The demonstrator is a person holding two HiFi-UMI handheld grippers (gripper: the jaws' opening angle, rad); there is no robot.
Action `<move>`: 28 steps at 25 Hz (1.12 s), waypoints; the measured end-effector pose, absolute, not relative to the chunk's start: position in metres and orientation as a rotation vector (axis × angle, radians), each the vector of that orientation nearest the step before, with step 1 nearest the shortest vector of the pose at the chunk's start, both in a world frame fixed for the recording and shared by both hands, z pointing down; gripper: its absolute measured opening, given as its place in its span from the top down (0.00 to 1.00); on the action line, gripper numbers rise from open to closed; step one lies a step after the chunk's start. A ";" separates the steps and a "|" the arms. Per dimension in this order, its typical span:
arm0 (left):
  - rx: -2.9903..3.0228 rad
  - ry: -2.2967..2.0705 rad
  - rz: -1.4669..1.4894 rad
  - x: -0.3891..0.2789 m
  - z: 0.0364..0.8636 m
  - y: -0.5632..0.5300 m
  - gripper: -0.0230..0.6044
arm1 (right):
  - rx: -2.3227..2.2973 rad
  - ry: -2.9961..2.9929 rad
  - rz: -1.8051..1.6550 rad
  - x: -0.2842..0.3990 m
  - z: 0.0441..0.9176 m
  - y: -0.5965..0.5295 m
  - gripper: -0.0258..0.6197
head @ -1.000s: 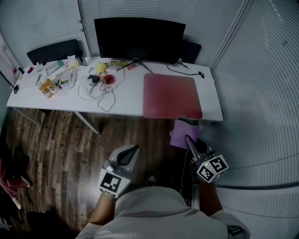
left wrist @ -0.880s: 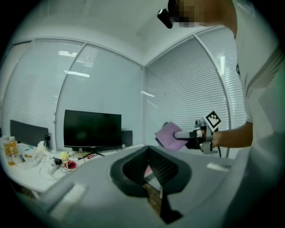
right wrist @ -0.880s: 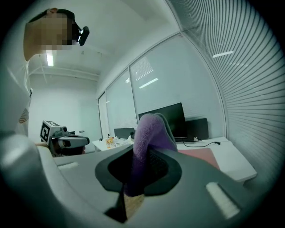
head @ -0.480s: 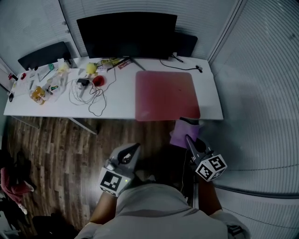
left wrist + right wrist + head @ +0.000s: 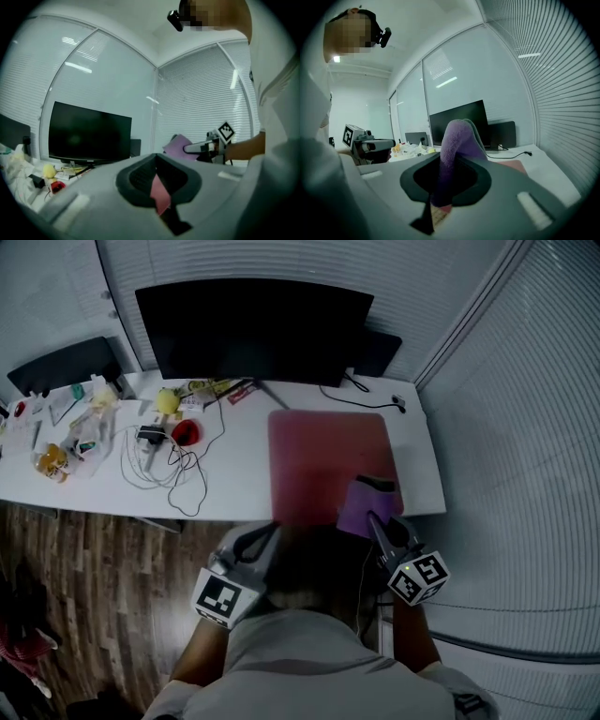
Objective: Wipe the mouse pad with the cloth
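Note:
A red mouse pad [image 5: 323, 451] lies on the white desk [image 5: 234, 474], in front of the monitor's right half. My right gripper [image 5: 373, 518] is shut on a purple cloth [image 5: 358, 507], which stands up from its jaws over the pad's near right corner. In the right gripper view the cloth [image 5: 457, 138] fills the gap between the jaws, with the pad [image 5: 512, 165] low behind it. My left gripper [image 5: 272, 530] is shut on nothing and hovers at the desk's front edge, near the pad's near left corner. A strip of pad [image 5: 160, 193] shows past its jaws.
A black monitor [image 5: 253, 329] stands at the back of the desk. Left of the pad lie white cables [image 5: 169, 470], a red object [image 5: 186, 432], a yellow ball [image 5: 167, 400] and several small items [image 5: 66, 442]. A black cable [image 5: 366, 390] runs behind the pad. Blinds close off the right side.
The desk has come nearer in the head view. Both grippers have moved forward to its front edge, and the cloth now sits over the pad's near right corner instead of the floor.

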State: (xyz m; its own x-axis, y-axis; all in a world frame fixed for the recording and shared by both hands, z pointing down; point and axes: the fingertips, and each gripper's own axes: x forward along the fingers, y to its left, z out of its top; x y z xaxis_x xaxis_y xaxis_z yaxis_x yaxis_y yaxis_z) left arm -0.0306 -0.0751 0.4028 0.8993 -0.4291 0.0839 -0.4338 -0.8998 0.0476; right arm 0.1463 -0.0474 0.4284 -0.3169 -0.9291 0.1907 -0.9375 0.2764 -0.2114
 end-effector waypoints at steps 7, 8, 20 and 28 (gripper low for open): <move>2.937 -0.693 0.110 -0.077 0.415 -0.182 0.96 | 1.747 -2.464 0.426 0.094 0.431 -0.157 0.89; 2.940 -0.694 0.114 -0.083 0.416 -0.194 0.96 | 1.737 -2.458 0.427 0.088 0.433 -0.169 0.89; 2.884 -0.827 0.240 -0.109 0.441 -0.282 0.96 | 1.491 -2.418 0.707 0.044 0.506 -0.296 0.89; 2.767 -1.039 0.293 -0.090 0.442 -0.296 0.96 | 1.158 -2.475 0.796 0.008 0.559 -0.377 0.89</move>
State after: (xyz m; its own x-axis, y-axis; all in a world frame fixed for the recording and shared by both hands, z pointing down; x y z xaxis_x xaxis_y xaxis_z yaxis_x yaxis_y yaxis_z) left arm -0.0900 -0.2963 0.4421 0.7377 -0.6302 0.2421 -0.6639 -0.7424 0.0902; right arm 0.0081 -0.3773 0.5593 -0.6331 -0.6107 0.4757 -0.7735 0.5233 -0.3577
